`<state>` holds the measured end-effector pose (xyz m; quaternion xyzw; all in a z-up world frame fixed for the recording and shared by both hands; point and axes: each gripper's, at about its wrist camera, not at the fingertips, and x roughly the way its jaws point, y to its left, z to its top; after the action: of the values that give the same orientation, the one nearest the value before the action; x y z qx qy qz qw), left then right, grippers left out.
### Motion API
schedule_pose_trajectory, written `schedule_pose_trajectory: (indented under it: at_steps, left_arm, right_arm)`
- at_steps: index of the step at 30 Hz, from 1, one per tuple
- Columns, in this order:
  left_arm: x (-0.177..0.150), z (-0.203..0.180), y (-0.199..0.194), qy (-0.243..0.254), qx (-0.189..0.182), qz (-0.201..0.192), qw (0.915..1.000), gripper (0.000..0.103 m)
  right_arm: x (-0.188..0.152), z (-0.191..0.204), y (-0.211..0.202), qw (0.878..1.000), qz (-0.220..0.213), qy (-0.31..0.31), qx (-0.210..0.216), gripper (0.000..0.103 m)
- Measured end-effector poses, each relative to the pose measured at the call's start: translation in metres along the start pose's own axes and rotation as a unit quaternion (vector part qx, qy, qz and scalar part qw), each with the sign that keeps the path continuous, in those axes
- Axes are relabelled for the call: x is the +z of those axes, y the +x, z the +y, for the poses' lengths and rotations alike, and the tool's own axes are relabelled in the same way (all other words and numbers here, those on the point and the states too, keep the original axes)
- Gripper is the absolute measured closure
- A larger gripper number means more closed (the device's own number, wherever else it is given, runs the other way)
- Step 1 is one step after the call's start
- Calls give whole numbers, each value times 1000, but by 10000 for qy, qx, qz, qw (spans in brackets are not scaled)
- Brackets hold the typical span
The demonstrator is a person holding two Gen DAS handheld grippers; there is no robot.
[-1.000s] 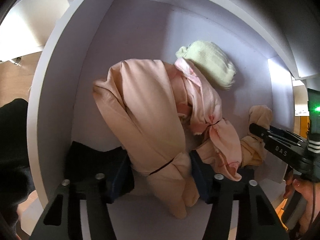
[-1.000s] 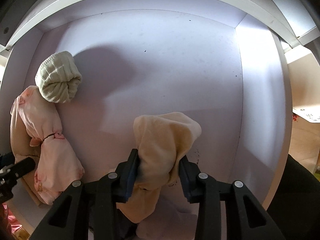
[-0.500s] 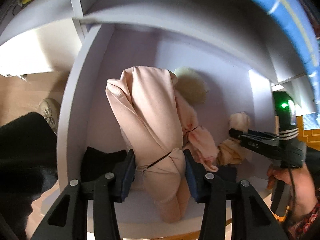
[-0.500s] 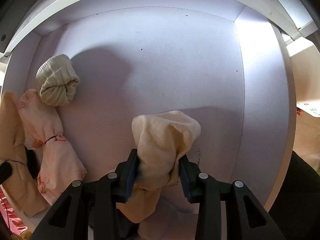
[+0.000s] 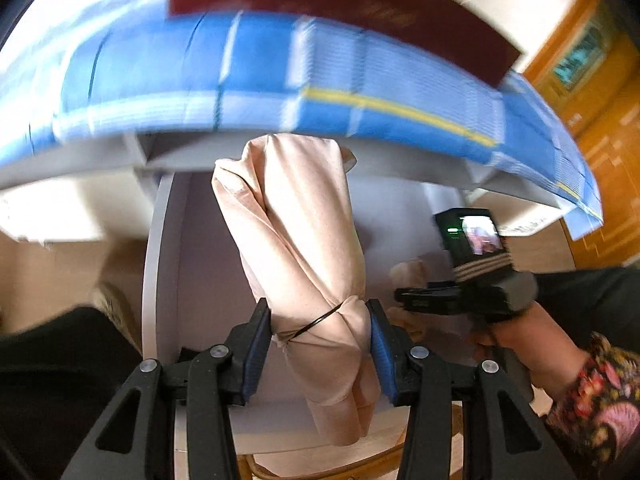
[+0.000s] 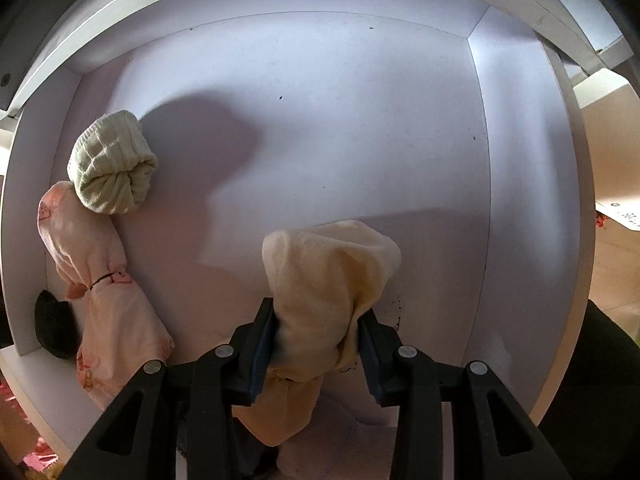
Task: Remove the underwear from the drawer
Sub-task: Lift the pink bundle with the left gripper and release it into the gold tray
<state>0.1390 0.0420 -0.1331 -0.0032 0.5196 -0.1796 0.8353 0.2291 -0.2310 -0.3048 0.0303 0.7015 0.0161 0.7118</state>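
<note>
The left gripper point(image 5: 318, 340) clamps a peach fabric bundle tied with black elastic point(image 5: 296, 240) above the white drawer point(image 5: 160, 264) — the right gripper point(image 6: 316, 344) pinches a cream cloth roll point(image 6: 328, 280) inside it.

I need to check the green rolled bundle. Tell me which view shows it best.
The right wrist view: the green rolled bundle lies sharp and whole on the drawer floor, touching a pink tied bundle. The left wrist view does not show it.
</note>
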Motion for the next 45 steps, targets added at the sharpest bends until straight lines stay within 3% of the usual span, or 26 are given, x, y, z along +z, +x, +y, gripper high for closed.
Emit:
schedule_pose_trajectory:
  at_steps: [6, 17, 27, 35, 42, 45]
  left_arm:
    - [0, -25, -40, 493, -217, -397, 9978, 57]
    - [37, -48, -108, 493, -776, -1139, 9892, 57]
    - [89, -40, -145, 506, -663, -1565, 9842, 59]
    - [125, -46, -131, 600, -452, -1391, 9874, 63]
    - [151, -52, -145, 568, -493, -1600, 9842, 69]
    - [164, -55, -141, 654, -345, -1615, 9841, 70]
  right_arm:
    - [4, -8, -1, 10000, 4, -3, 12, 64]
    - [2, -8, 0, 10000, -8, -30, -12, 64]
    - [-4, 5, 4, 10000, -12, -37, -38, 64]
    - [-5, 7, 4, 10000, -10, -8, -23, 63]
    - [-2, 1, 6, 10000, 9, 30, 12, 63]
    - [-2, 0, 6, 10000, 9, 33, 26, 63]
